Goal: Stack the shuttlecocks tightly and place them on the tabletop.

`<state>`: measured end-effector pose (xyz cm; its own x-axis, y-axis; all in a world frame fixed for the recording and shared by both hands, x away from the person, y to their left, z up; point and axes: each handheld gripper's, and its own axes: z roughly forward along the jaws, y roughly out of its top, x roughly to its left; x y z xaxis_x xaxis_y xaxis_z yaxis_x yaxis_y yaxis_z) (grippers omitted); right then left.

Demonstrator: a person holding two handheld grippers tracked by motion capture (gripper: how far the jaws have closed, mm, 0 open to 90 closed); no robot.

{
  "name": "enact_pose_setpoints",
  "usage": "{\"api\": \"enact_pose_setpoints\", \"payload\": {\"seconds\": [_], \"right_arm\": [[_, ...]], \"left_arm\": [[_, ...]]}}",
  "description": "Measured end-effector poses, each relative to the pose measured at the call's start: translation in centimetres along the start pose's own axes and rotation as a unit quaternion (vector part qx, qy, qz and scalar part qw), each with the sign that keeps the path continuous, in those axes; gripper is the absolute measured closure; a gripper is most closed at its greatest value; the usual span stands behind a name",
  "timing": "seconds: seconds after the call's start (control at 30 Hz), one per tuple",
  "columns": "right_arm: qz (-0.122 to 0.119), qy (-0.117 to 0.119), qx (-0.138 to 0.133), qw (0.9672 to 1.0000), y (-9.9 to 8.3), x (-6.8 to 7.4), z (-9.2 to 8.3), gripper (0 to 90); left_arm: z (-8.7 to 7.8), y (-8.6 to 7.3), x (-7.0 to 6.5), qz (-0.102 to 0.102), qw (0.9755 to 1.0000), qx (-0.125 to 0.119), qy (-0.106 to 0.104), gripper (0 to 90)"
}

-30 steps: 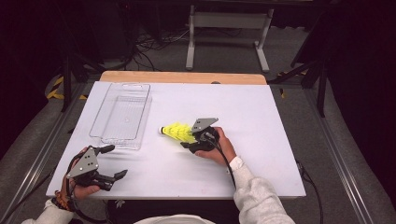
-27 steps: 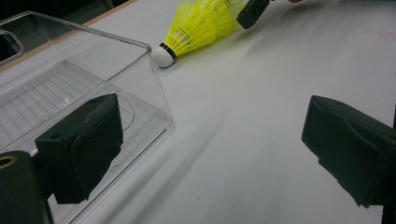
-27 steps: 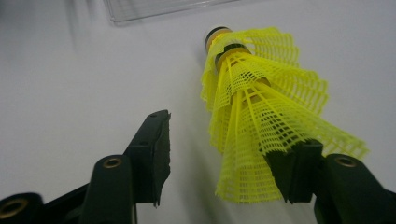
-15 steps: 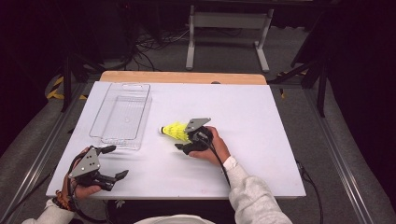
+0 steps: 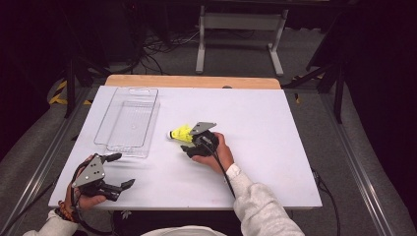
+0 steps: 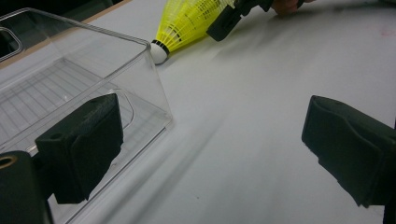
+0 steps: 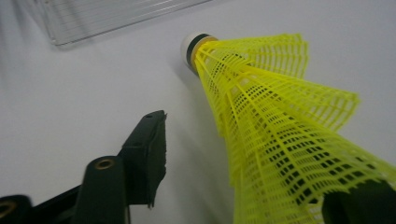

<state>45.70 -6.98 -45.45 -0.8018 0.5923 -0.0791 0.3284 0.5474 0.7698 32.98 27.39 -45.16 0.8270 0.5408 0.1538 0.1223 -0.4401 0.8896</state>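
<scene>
1. Since a second ago we see our right gripper (image 5: 189, 142) and the yellow plastic mesh shuttlecock with a white tip (image 5: 180, 133) drawn a little nearer the clear tray and slightly toward the table's near edge; our left gripper (image 5: 118, 170), by the near left corner, has barely shifted.
2. We find the shuttlecock lying on its side on the white rectangular table (image 5: 275, 147), about midway between far and near edges and left of centre, white tip pointing toward the clear plastic rectangular tray (image 5: 129, 122), a little apart from it.
3. Our right gripper's jaws are parted. In the right gripper view one black jaw stands clear of the shuttlecock (image 7: 275, 126) with a gap of bare table between them, while the other is cut off at the lower right corner behind the mesh skirt, so we cannot tell whether it touches.
4. From above, the grey plate and our right hand (image 5: 219, 155) hide the wide end of the skirt.
5. Our left gripper (image 6: 210, 154) is spread wide and holds nothing; one jaw overlaps the tray's (image 6: 70, 93) near corner in its own view, which cuts off most of the tray.
6. We can read no writing anywhere.
</scene>
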Motion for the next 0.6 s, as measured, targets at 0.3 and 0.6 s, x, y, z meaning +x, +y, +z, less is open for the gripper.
{"api": "enact_pose_setpoints", "payload": {"seconds": [0.3,0.6], "right_arm": [[0.008,-0.046,-0.007,0.9989,0.46,-0.18,0.46,62.6],[-0.013,-0.060,-0.001,0.9981,0.81,0.33,0.81,78.8]], "left_arm": [[-0.08,0.00,-0.02,0.001,1.0000,-0.003,0.002,6.5],[-0.09,-0.01,0.04,0.003,1.0000,0.000,0.000,6.5]]}}
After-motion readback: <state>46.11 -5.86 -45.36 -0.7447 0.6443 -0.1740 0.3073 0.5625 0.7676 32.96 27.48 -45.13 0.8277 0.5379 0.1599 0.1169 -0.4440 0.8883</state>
